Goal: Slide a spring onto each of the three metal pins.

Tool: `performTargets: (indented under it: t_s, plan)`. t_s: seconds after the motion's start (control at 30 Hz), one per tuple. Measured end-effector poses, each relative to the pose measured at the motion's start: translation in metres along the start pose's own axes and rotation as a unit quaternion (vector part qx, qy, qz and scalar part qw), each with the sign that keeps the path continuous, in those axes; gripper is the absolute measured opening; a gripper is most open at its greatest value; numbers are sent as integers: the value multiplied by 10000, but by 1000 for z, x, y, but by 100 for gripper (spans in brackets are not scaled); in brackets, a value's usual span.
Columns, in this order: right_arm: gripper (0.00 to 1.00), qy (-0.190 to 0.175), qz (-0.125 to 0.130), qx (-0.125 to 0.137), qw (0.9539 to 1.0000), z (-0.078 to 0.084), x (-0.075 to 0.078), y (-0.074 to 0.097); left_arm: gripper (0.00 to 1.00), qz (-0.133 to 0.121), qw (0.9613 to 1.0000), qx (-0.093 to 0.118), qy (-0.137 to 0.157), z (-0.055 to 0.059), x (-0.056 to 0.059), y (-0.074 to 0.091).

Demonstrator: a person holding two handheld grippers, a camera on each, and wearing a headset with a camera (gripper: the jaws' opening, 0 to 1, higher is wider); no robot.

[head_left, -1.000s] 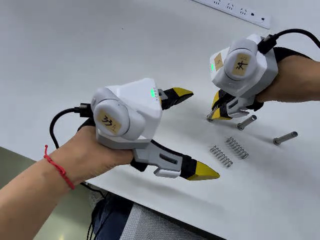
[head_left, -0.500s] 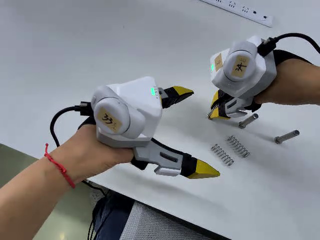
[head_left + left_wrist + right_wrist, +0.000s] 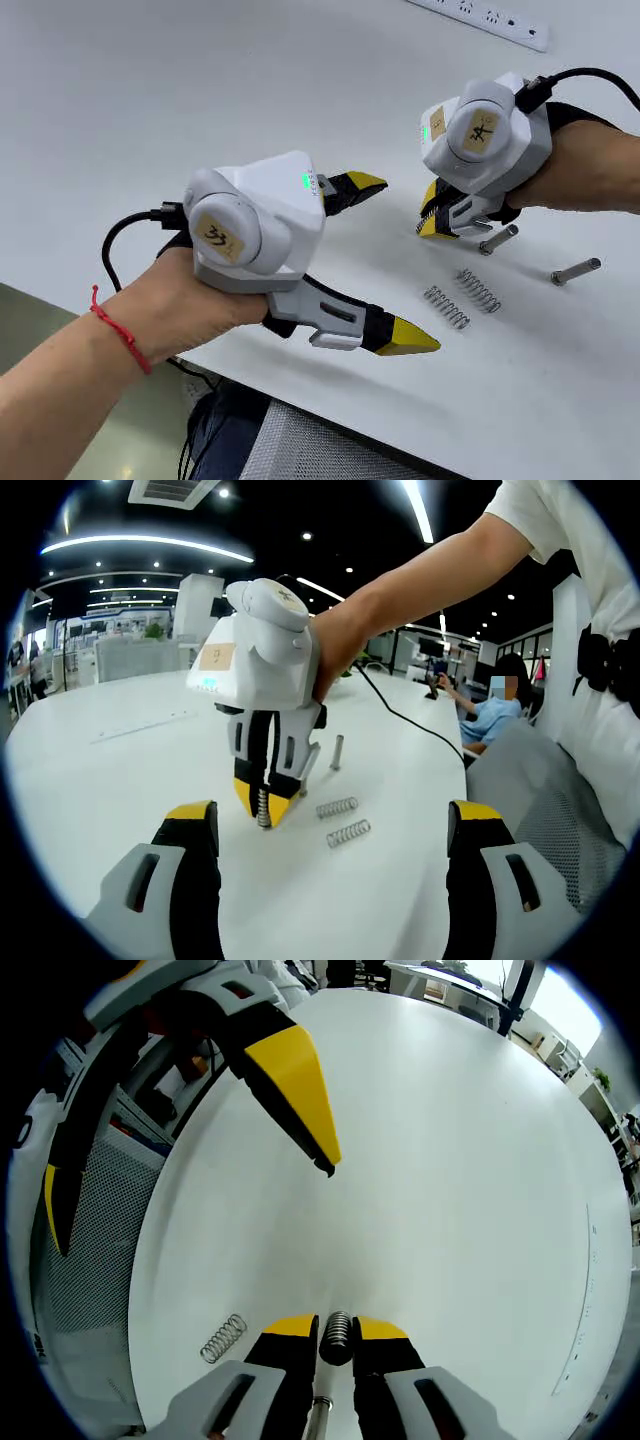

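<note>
While my right gripper [image 3: 430,226] pinches one spring [image 3: 336,1338] between its tips, I'd line the coil's bore with the near pin [image 3: 497,239], lying just at 3 o'clock of those tips, and push along its axis without squashing the coil. My left gripper [image 3: 390,262] hangs spread wide, holding nothing; it could steady that pin. Two loose springs [image 3: 445,307] lie at 5 o'clock. Beware the table [image 3: 200,80] edge at 7 o'clock; free room lies toward 12
</note>
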State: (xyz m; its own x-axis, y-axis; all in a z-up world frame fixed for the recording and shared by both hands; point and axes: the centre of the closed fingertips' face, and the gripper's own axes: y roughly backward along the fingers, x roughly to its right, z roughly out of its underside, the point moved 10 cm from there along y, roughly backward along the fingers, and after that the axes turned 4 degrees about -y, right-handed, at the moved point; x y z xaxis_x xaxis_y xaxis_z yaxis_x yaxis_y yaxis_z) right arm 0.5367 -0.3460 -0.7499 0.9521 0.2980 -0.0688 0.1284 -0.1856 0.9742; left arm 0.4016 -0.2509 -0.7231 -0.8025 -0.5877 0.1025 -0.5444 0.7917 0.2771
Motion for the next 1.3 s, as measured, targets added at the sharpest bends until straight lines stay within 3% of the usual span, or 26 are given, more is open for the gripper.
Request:
performTargets:
  t_s: [0.5,0.77,0.97,1.1,1.3]
  plan:
    - [20,-182,123,322,9992,-2,-4,11,94,3,10000,-73,-47,-5,2,2]
    - [29,-395,267,709,9963,1,-10,36,94,-5,9998,-157,-98,-9,3,4]
    - [35,-723,448,1252,9885,10,-14,55,94,-22,9996,-256,-142,-13,5,6]
    - [39,-811,541,1466,9844,18,-22,69,94,-8,9993,-329,-179,-15,7,5]
    - [49,-1052,740,1982,9717,43,-29,86,94,31,9986,-444,-289,-21,7,4]
